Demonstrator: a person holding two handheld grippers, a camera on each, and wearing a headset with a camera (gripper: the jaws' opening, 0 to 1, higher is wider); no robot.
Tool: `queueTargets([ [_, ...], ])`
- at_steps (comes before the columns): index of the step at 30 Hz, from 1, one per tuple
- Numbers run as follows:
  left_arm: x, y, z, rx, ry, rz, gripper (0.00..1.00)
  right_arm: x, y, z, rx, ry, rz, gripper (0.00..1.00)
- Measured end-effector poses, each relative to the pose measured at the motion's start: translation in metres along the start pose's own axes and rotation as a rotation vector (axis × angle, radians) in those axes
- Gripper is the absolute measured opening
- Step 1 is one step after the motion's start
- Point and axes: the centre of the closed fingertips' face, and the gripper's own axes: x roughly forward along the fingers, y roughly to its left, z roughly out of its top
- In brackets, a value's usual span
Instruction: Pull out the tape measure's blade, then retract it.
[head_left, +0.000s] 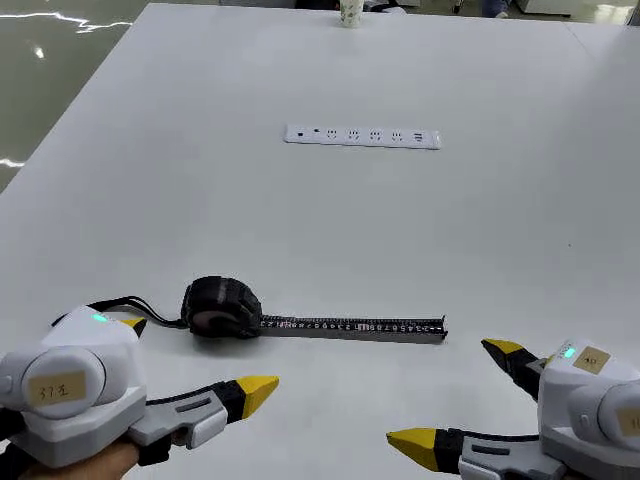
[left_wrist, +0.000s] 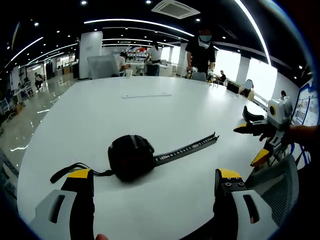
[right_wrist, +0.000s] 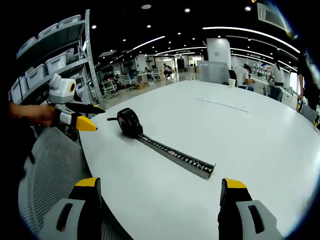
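A black tape measure (head_left: 221, 306) lies on the white table (head_left: 330, 220), its dark blade (head_left: 355, 328) drawn out to the right and flat on the surface. A black wrist strap (head_left: 125, 305) trails from the case to the left. The tape measure (left_wrist: 131, 156) lies just ahead of my left gripper (left_wrist: 152, 181), which is open and holds nothing. My left gripper (head_left: 195, 355) sits near the table's front left edge. My right gripper (head_left: 465, 395) is open at the front right, short of the blade's tip (right_wrist: 206, 170); the case (right_wrist: 129, 121) lies farther off.
A white power strip (head_left: 362, 136) lies at mid-table, beyond the tape measure. A paper cup (head_left: 351, 12) stands at the far edge. People (left_wrist: 202, 50) stand and sit past the table's far side. A grey mesh chair back (right_wrist: 47, 170) is near the table's front edge.
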Motion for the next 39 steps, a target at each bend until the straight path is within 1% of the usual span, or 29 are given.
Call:
queueTargets([
  [1, 0.001, 0.001, -0.001, 0.003, 0.008, 0.002, 0.98, 0.001, -0.002, -0.001, -0.008, 0.006, 0.002, 0.99],
  [5, 0.004, 0.001, 0.0, 0.004, 0.011, 0.001, 0.98, 0.003, -0.005, -0.001, -0.02, 0.014, 0.025, 0.99],
  [9, 0.01, 0.003, 0.0, -0.012, 0.021, 0.004, 0.98, 0.004, -0.007, -0.002, -0.04, 0.03, 0.043, 0.97],
  [11, 0.011, 0.004, 0.002, -0.015, 0.021, 0.008, 0.97, 0.005, -0.009, -0.002, -0.05, 0.033, 0.051, 0.96],
  [14, 0.016, 0.004, 0.002, -0.018, 0.027, 0.007, 0.97, 0.006, -0.012, -0.002, -0.06, 0.039, 0.067, 0.94],
  [19, 0.02, 0.006, 0.0, -0.023, 0.038, 0.021, 0.97, 0.008, -0.016, -0.003, -0.09, 0.055, 0.096, 0.91],
  [21, 0.022, 0.007, 0.002, -0.03, 0.04, 0.026, 0.96, 0.009, -0.019, -0.003, -0.105, 0.062, 0.103, 0.89],
  [24, 0.025, 0.01, 0.006, -0.021, 0.034, 0.041, 0.94, 0.011, -0.023, -0.004, -0.119, 0.068, 0.116, 0.86],
  [26, 0.027, 0.012, 0.008, -0.032, 0.036, 0.048, 0.93, 0.012, -0.025, -0.004, -0.138, 0.075, 0.127, 0.83],
  [29, 0.03, 0.014, 0.008, -0.037, 0.044, 0.057, 0.91, 0.014, -0.027, -0.004, -0.153, 0.082, 0.136, 0.81],
  [31, 0.032, 0.015, 0.007, -0.04, 0.05, 0.063, 0.9, 0.014, -0.028, -0.004, -0.179, 0.086, 0.145, 0.78],
  [34, 0.035, 0.015, 0.007, -0.047, 0.056, 0.065, 0.89, 0.016, -0.032, -0.003, -0.198, 0.096, 0.157, 0.76],
  [39, 0.04, 0.018, 0.007, -0.058, 0.062, 0.078, 0.86, 0.02, -0.039, -0.004, -0.24, 0.114, 0.175, 0.69],
])
